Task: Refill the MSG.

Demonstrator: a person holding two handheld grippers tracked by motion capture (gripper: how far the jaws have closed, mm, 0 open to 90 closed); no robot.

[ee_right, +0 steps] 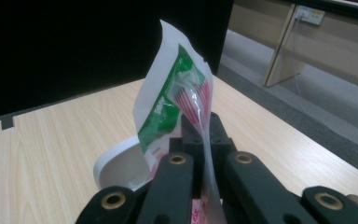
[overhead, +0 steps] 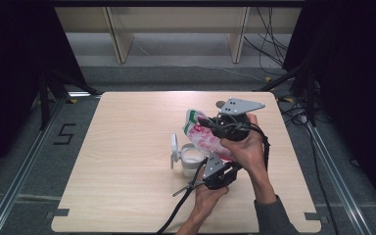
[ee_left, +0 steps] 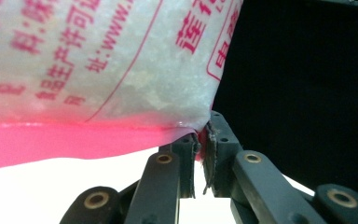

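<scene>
Right of centre, over the white jar [overhead: 192, 160], the soft, slippery bag [overhead: 206, 138] of granules hangs between both tools: left hand-held gripper [ee_left: 201, 140] pinching its pink seam, right hand-held gripper [ee_right: 202, 125] clamping the top. Corners grip best.

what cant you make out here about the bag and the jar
- High view: the jar is partly covered by the bag and left gripper; how full it is stays unclear.
- Left gripper view: the bag's print runs off the top and left edges.
- Right gripper view: the right gripper hides the bag's lower part.
</scene>
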